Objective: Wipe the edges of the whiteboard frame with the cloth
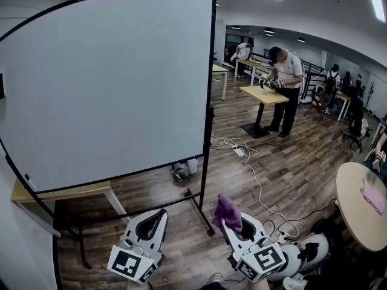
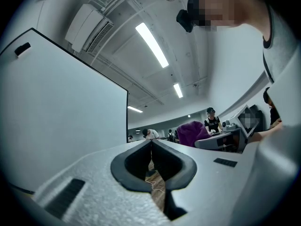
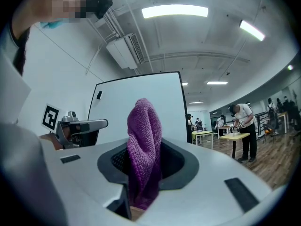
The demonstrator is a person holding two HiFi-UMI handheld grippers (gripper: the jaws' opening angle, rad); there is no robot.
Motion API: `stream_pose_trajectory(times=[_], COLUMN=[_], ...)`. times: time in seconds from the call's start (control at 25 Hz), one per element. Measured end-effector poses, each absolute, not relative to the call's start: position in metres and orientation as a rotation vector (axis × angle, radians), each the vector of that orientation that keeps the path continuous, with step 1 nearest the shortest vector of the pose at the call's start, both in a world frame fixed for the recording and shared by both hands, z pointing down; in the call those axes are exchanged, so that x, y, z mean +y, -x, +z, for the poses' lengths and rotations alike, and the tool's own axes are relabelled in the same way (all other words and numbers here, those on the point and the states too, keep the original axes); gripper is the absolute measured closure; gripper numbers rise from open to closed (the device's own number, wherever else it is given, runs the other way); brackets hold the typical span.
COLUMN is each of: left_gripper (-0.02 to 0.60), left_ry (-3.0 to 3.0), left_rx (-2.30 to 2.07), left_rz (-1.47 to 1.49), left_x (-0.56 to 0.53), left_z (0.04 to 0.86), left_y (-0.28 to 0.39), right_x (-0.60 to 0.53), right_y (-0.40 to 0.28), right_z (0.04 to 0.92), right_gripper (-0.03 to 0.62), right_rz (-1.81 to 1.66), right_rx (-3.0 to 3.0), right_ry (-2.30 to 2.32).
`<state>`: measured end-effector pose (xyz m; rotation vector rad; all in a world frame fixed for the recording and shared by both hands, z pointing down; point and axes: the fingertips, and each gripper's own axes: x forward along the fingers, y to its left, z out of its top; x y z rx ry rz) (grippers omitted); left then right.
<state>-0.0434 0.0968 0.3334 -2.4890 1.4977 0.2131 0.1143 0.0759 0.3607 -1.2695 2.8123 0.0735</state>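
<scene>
The whiteboard [image 1: 103, 83] stands on a wheeled stand ahead of me, with its black frame [image 1: 210, 101] running down the right edge. My right gripper [image 1: 225, 223] is low, near the foot of that edge, and shut on a purple cloth [image 1: 228, 210]. In the right gripper view the cloth [image 3: 145, 126] sticks up from the jaws of the right gripper [image 3: 148, 144], with the whiteboard [image 3: 141, 91] beyond. My left gripper [image 1: 162, 212] is below the board's bottom edge, tips touching and empty. In the left gripper view, the left gripper [image 2: 151, 141] is shut beside the whiteboard [image 2: 61, 117].
A wooden table [image 1: 60, 193] stands behind the board's lower left. The stand's foot [image 1: 202, 213] lies between my grippers. Cables and a power strip [image 1: 239, 151] trail over the wood floor. A round table [image 1: 363, 204] is at right. A person [image 1: 285, 77] works at a yellow table.
</scene>
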Motion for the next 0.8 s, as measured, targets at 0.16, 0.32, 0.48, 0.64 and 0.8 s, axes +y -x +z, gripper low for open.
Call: stream_pose_trajectory(times=[0.16, 0.32, 0.48, 0.64, 0.8], left_gripper=[0.565, 0.565, 0.565, 0.565, 0.565], left_ry=[2.474, 2.459, 2.442, 2.421, 2.387], left_rx=[1.517, 1.548, 1.561, 1.581, 1.609], left_rz=[0.218, 0.215, 0.184, 0.185, 0.182], left_x=[0.07, 0.045, 0.023, 0.006, -0.009], left_z=[0.33, 0.329, 0.329, 0.327, 0.324], left_y=[0.037, 0.025, 0.008, -0.01, -0.024], right_x=[0.047, 0.02, -0.003, -0.022, -0.035], right_y=[-0.119, -0.128, -0.139, -0.15, -0.156], right_z=[0.357, 0.353, 0.348, 0.341, 0.339], right_gripper=[0.496, 0.496, 0.496, 0.499, 0.502], right_rz=[0.092, 0.101, 0.154, 0.207, 0.273], right_rx=[2.831, 2.849, 2.866, 2.878, 2.937], right_ry=[1.246, 1.196, 1.139, 1.087, 0.972])
